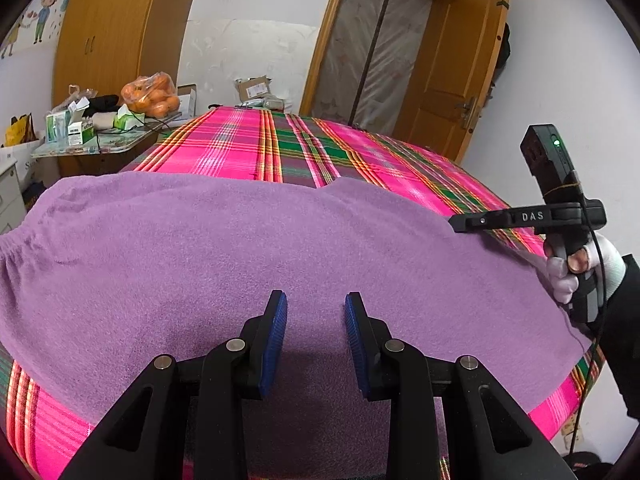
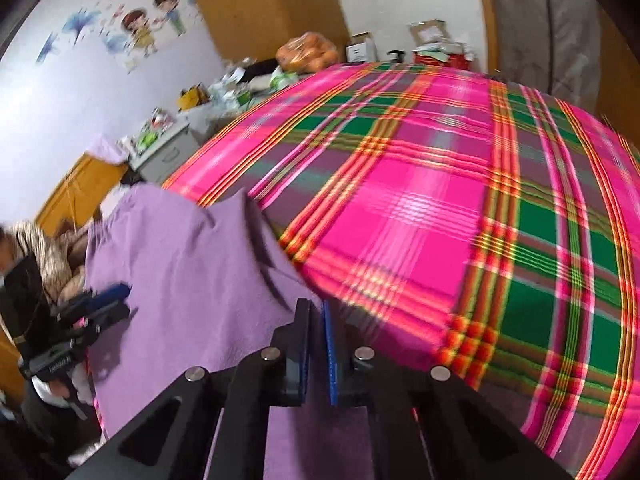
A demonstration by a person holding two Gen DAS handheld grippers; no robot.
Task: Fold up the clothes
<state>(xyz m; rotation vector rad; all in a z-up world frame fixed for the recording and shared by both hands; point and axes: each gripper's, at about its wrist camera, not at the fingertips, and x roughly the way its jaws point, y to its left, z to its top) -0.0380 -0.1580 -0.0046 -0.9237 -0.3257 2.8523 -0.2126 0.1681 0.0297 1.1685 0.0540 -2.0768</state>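
A purple fleece garment lies spread flat across the near part of a bed with a pink and green plaid cover. My left gripper is open just above the garment's near middle, holding nothing. My right gripper is shut on the garment's right edge and lifts it a little off the plaid cover. The right gripper also shows in the left wrist view at the garment's far right edge. The left gripper shows in the right wrist view, open over the garment.
A cluttered side table with boxes and a bag of oranges stands beyond the bed's left corner. A wooden wardrobe and an open door are behind. The bed's right edge drops off near the right gripper.
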